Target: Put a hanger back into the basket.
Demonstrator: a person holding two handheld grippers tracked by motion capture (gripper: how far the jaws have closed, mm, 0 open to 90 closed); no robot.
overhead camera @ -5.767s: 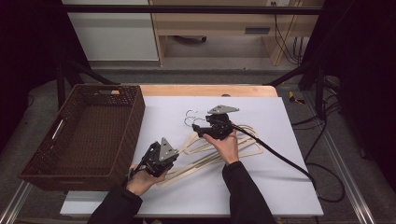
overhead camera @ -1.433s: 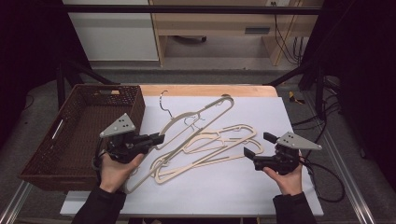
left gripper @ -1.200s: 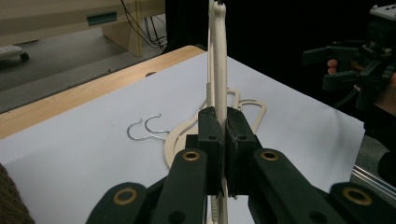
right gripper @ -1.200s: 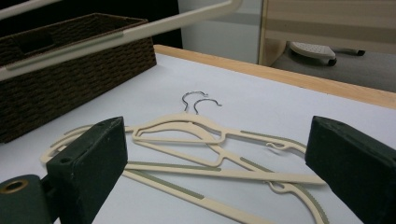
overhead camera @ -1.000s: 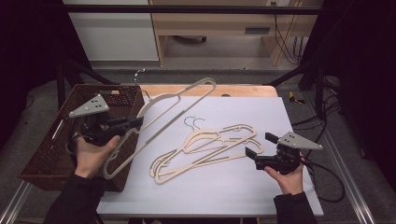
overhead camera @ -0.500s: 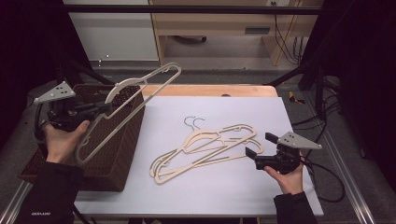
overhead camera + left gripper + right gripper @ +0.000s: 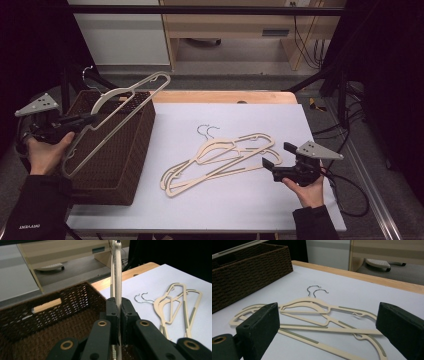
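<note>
Now the wicker basket (image 7: 117, 150) fills the lower left, and the hanger (image 7: 131, 95) hangs tilted above it, clamped in the left gripper (image 7: 85, 120) by its thin bar. Light, stiff, slick plastic, likely to swing. Right gripper (image 7: 272, 167) sits lower right, jaws apart, just beside two hangers (image 7: 225, 157) mid-frame.
</note>
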